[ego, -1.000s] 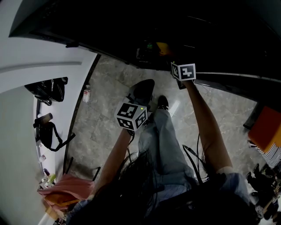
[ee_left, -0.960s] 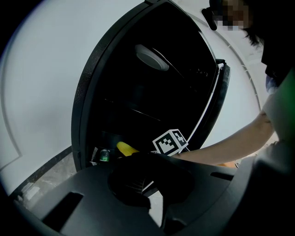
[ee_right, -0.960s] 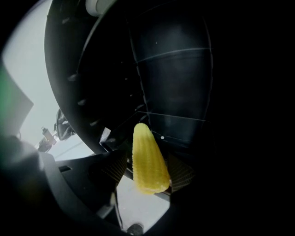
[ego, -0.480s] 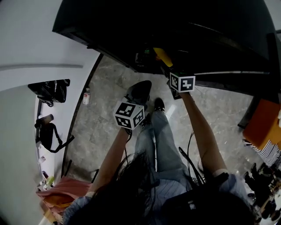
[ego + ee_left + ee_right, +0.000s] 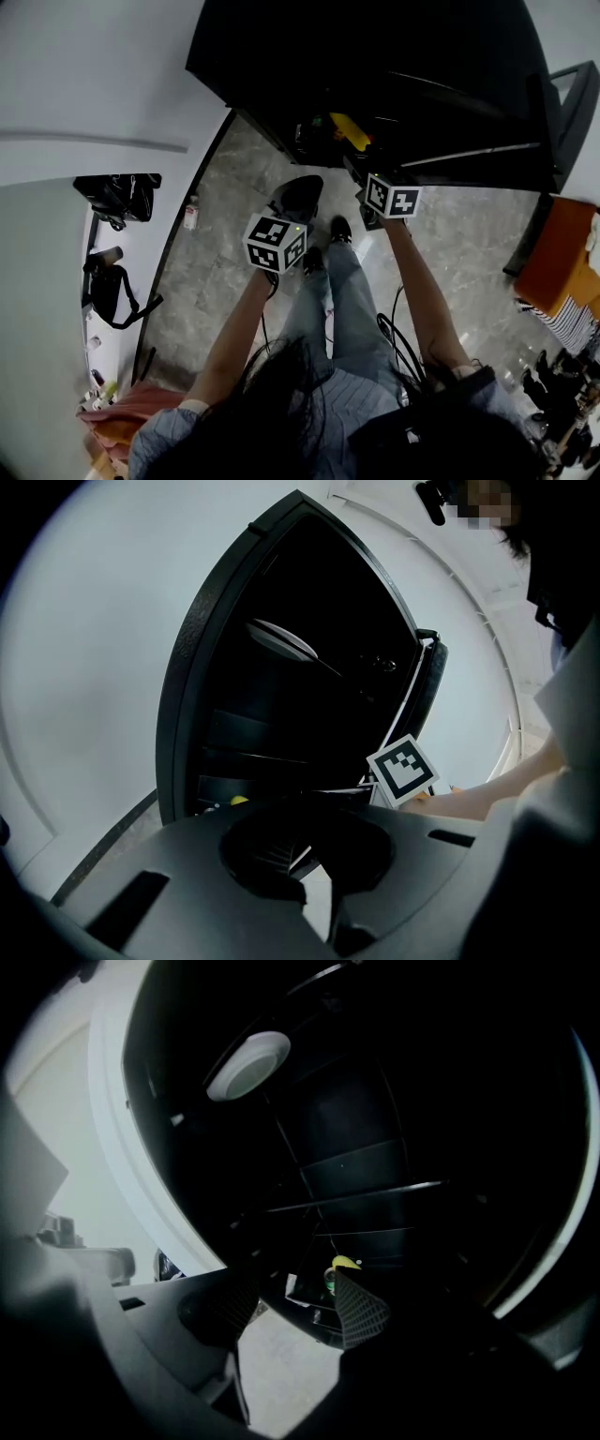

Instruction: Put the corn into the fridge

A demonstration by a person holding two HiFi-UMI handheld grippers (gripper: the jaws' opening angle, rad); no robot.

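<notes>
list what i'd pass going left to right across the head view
black bag → small bottle on the floor → left tool → right tool → orange object

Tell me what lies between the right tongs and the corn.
Nothing solid: in the right gripper view the open, empty right tongs face the corn across bare air, over the floor and the fridge's lower front edge.
</notes>
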